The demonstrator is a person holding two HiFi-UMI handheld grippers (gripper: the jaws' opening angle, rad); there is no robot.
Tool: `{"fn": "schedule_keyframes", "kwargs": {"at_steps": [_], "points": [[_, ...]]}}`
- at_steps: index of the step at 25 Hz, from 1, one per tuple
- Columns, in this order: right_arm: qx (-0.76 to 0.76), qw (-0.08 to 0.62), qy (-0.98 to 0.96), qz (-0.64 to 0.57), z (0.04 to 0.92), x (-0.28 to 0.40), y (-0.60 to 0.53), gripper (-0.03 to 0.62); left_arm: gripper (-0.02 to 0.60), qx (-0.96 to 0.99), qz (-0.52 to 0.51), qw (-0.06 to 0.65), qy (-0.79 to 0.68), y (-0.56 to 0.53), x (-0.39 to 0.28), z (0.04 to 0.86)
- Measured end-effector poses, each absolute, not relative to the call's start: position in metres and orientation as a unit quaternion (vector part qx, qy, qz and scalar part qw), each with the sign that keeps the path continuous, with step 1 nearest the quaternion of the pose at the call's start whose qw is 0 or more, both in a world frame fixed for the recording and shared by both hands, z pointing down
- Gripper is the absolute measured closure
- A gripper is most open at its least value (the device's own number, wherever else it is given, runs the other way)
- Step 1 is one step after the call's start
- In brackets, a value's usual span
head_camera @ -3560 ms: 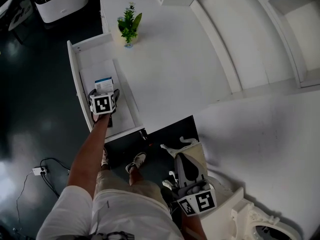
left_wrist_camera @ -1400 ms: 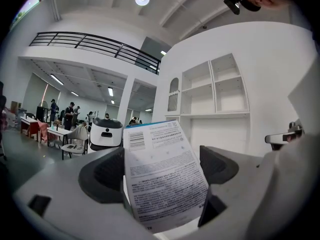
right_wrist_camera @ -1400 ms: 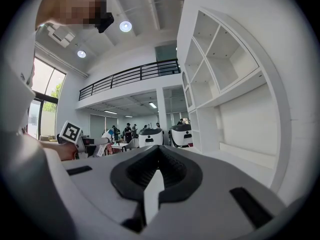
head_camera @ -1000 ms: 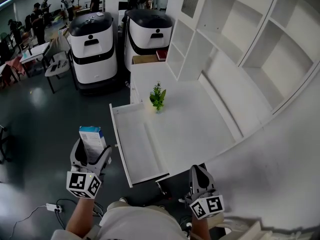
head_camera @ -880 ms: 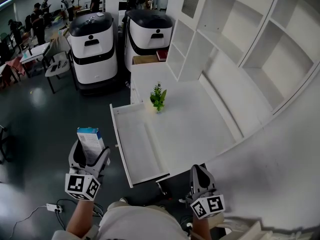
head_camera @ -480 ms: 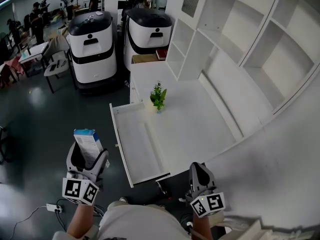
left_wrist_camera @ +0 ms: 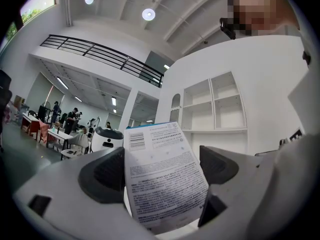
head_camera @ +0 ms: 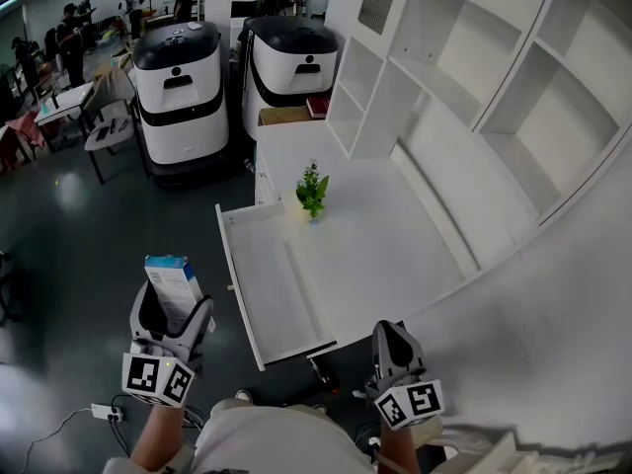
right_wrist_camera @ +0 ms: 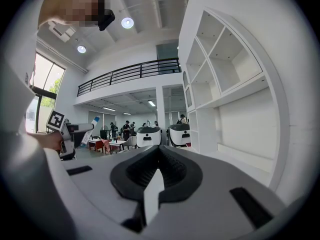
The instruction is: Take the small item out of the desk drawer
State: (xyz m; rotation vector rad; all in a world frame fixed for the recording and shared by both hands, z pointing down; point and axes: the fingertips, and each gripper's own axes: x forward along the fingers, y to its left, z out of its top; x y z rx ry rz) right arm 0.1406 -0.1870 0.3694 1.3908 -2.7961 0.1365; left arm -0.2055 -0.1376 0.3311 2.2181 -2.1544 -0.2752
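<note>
A small white box with a blue top (head_camera: 172, 286) stands upright between the jaws of my left gripper (head_camera: 172, 316), which is shut on it, held over the floor left of the open desk drawer (head_camera: 275, 289). In the left gripper view the box (left_wrist_camera: 164, 176) fills the gap between the jaws, its printed face toward the camera. The drawer shows a bare white inside. My right gripper (head_camera: 393, 349) hangs below the desk's front edge, shut with nothing in it; its pads (right_wrist_camera: 156, 176) meet in the right gripper view.
A small green plant (head_camera: 312, 191) stands on the white desk (head_camera: 395, 235) behind the drawer. White shelving (head_camera: 474, 77) rises at the right. Two white-and-black machines (head_camera: 183, 87) stand on the dark floor behind, with people and tables at the far left.
The box has come out of the drawer and is now held over the floor to its left. In the last second the left gripper drifted slightly down and left; the right gripper barely moved.
</note>
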Motion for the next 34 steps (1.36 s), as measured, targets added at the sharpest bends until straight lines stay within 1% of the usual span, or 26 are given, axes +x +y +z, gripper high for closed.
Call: {"fn": "schedule_keyframes", "kwargs": {"at_steps": [34], "points": [[0.456, 0.013, -0.889, 0.040, 0.377, 0.142, -0.183, 0.585, 0.103, 0.717, -0.095, 0.018, -0.691, -0.137, -0.206, 0.328]]}}
